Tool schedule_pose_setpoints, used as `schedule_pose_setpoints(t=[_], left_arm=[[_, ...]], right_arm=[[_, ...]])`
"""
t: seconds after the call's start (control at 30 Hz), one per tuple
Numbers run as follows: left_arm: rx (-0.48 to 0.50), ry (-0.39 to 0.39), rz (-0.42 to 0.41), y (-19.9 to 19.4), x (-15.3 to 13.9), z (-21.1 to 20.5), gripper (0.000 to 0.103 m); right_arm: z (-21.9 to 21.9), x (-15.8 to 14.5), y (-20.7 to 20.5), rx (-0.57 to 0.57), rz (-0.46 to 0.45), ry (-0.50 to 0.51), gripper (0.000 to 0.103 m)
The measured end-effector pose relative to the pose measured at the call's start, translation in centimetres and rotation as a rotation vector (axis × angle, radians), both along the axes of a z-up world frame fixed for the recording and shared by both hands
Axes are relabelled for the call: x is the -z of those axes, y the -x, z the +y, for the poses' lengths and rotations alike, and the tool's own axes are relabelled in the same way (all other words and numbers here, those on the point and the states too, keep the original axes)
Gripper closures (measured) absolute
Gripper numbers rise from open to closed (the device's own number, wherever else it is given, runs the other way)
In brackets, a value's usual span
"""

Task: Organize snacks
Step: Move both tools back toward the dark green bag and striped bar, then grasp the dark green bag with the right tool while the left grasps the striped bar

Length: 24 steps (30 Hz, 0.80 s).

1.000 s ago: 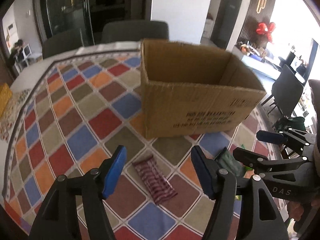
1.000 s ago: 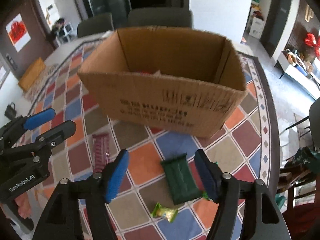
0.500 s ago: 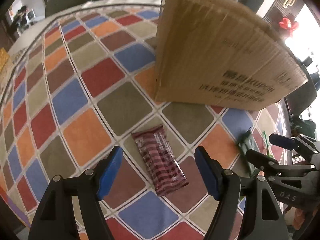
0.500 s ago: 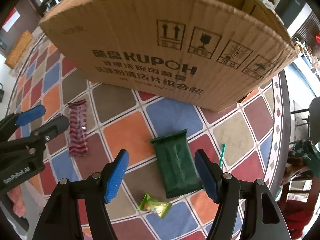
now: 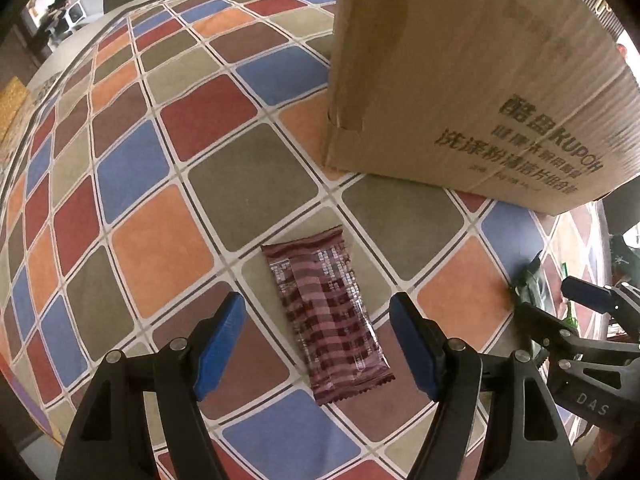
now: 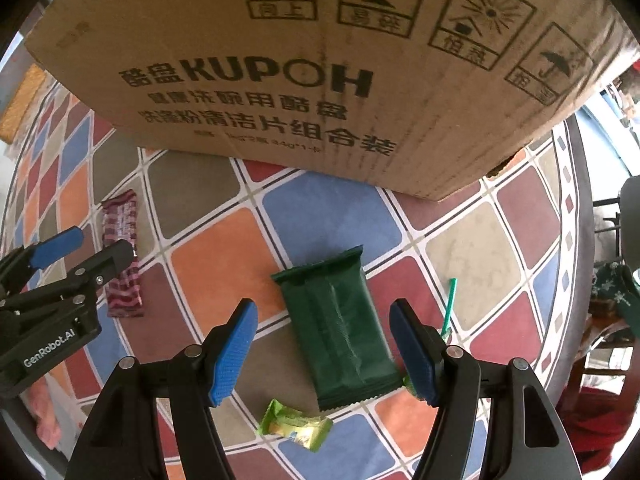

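One corrugated cardboard box [image 6: 320,72] stands far on the checkered tabletop [image 5: 160,240]. The left gripper [image 5: 316,344], fingers apart, hovers over one glossy maroon striped packet [image 5: 328,316]. The right gripper [image 6: 324,350], fingers apart, frames one flat dark green packet [image 6: 340,332]. Only the right view shows one small crinkled light-green candy [image 6: 296,428] near it.
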State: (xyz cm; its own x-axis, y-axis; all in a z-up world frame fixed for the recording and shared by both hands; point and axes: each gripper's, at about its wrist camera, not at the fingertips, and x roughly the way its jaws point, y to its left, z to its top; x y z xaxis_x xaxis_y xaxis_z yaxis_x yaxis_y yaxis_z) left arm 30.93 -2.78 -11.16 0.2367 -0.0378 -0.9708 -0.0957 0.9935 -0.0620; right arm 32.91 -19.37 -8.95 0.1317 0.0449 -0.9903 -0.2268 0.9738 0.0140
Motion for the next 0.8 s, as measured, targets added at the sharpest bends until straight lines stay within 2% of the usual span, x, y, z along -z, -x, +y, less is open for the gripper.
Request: schedule_pose_setpoints(t=[0.37,0.43,0.57,0.63,0.7,0.8], left_arm=[[-0.007,-0.012,0.021,-0.8,1.2,-0.3,0.032],[-0.010,-0.022,0.019,-0.9,1.1,-0.3,0.036],[-0.005,-0.043,0.004,-1.0,0.9,-0.5,0.055],[0.001,-0.038,0.001,-0.9,0.7,-0.6,0.056],[0.013,-0.034,-0.005,-0.9,0.7,-0.7,0.059],[0.017,-0.013,-0.010,-0.8,0.5,-0.7,0.062]], right_arm=[[-1.4,2.0,0.1,0.018,0.007,0.000,0.034],[-1.4,2.4,-0.3,0.014,0.007,0.004,0.034],[-1.6,3.3,-0.2,0.025,0.015,0.002,0.035],[-1.8,4.0,0.1,0.016,0.011,0.006,0.038],[-1.8,4.4,0.2,0.008,-0.001,0.002,0.051],[-1.7,4.7,0.7,0.010,-0.013,0.007,0.052]])
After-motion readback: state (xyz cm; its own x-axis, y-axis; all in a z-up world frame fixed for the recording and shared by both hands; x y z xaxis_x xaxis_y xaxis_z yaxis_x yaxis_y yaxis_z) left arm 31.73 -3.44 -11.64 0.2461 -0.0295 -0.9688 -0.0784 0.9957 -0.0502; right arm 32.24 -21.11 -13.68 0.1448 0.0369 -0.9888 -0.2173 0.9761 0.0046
